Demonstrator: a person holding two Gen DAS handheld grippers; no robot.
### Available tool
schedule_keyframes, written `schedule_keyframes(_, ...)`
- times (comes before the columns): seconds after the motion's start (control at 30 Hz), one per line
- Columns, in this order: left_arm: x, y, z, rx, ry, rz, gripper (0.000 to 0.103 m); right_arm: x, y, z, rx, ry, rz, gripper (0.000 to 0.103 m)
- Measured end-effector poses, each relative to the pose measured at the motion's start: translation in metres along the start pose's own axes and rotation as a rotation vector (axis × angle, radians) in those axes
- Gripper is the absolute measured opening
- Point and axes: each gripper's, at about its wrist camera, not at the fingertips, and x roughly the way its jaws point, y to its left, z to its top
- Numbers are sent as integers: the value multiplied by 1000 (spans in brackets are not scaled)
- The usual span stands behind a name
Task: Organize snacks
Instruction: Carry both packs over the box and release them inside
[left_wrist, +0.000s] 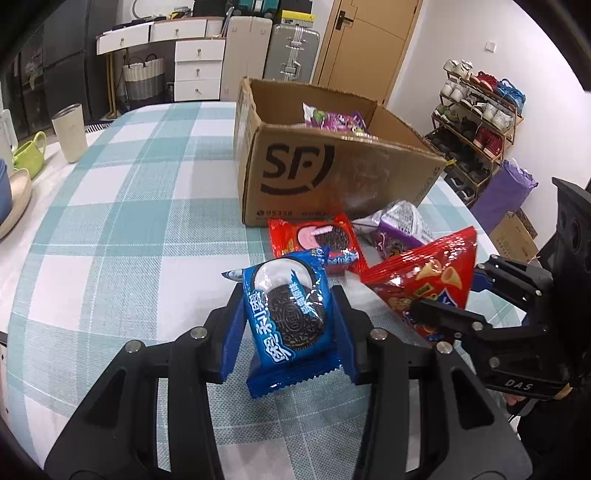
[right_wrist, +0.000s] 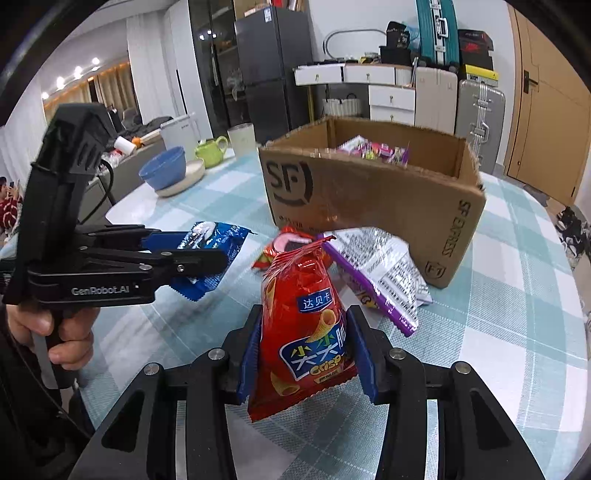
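Note:
My left gripper (left_wrist: 288, 317) is shut on a blue Oreo pack (left_wrist: 286, 314), held above the checked tablecloth; it also shows in the right wrist view (right_wrist: 207, 254). My right gripper (right_wrist: 303, 347) is shut on a red crisp bag (right_wrist: 306, 332), seen in the left wrist view (left_wrist: 424, 284) too. An open cardboard SF box (left_wrist: 325, 177) stands just behind, with purple snack packs (left_wrist: 332, 120) inside. A red Oreo pack (left_wrist: 314, 240) and a purple-and-silver pack (left_wrist: 399, 225) lie on the table in front of the box.
A beige tumbler (left_wrist: 70, 133), a green teapot (left_wrist: 31, 153) and stacked bowls (right_wrist: 173, 173) stand at the table's left side. A shoe rack (left_wrist: 476, 122) and a purple bag (left_wrist: 502, 195) are beyond the table's right edge.

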Motion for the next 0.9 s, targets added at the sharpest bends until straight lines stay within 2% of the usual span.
schedule_keyframes(0.1, -8, -1, 3, 1, -18, 4, 41, -12, -3, 2, 24, -22, 33, 45)
schedule_keyframes(0.3, -22, -8, 15, 20, -53, 16, 41, -32, -8, 6, 45, -69, 43, 45)
schedule_keyframes(0.6, -42, -26, 37, 58, -98, 28, 41, -63, -15, 25, 66, -152, 32, 45)
schedule_keyframes(0.9, -58, -37, 65, 76, -143, 36, 41, -76, -28, 48, 92, -211, 27, 45)
